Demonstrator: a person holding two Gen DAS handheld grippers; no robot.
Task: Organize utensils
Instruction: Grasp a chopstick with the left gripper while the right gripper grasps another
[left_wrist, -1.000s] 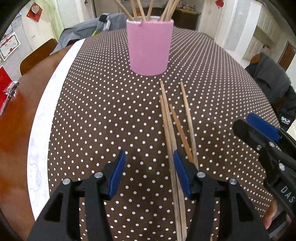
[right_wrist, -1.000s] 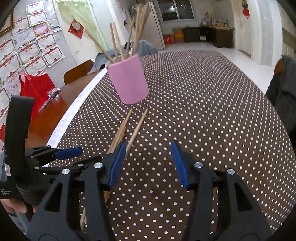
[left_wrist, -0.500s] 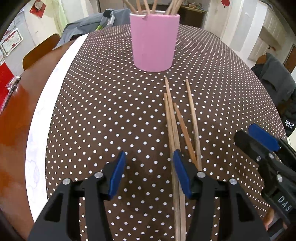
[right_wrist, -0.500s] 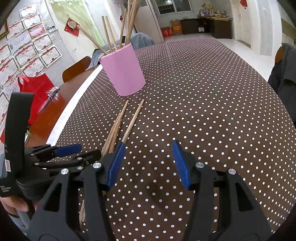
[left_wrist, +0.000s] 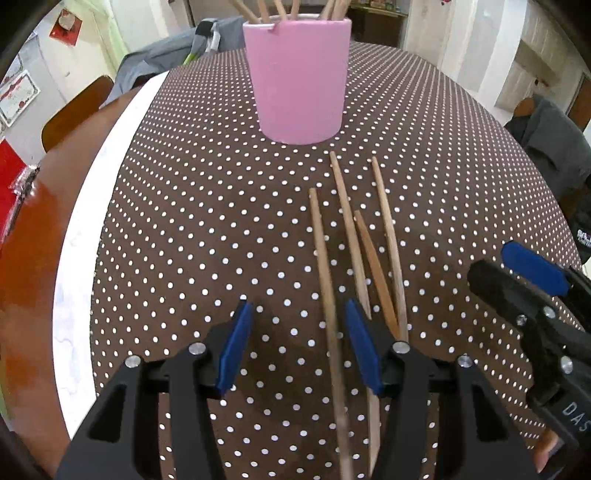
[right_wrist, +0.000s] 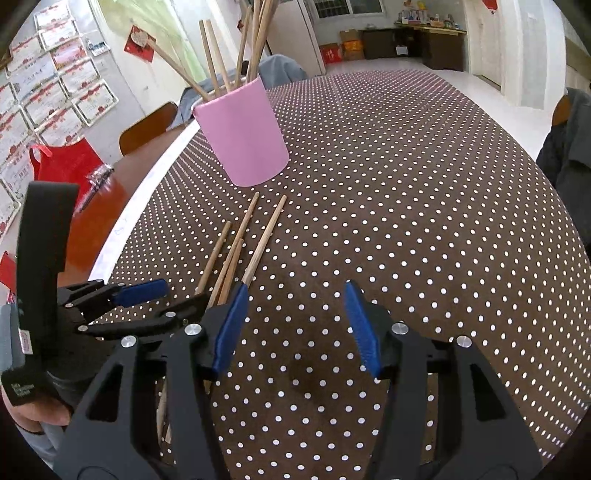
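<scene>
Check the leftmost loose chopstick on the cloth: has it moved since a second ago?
Yes. The leftmost chopstick earlier lay against its neighbour; now it sits apart, shifted left, between the open pads of the left hand-held gripper, whose jaws have just been closing.

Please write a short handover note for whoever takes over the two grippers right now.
Left gripper: open, jaws have just been closing around one loose chopstick, pads not yet pressing.
Right gripper: open, nothing between its jaws.
Pink cup stands upright on the dotted tablecloth, several chopsticks already in it.
Left: four chopsticks lie in front of the cup; three lie beside the left gripper's far finger.
</scene>
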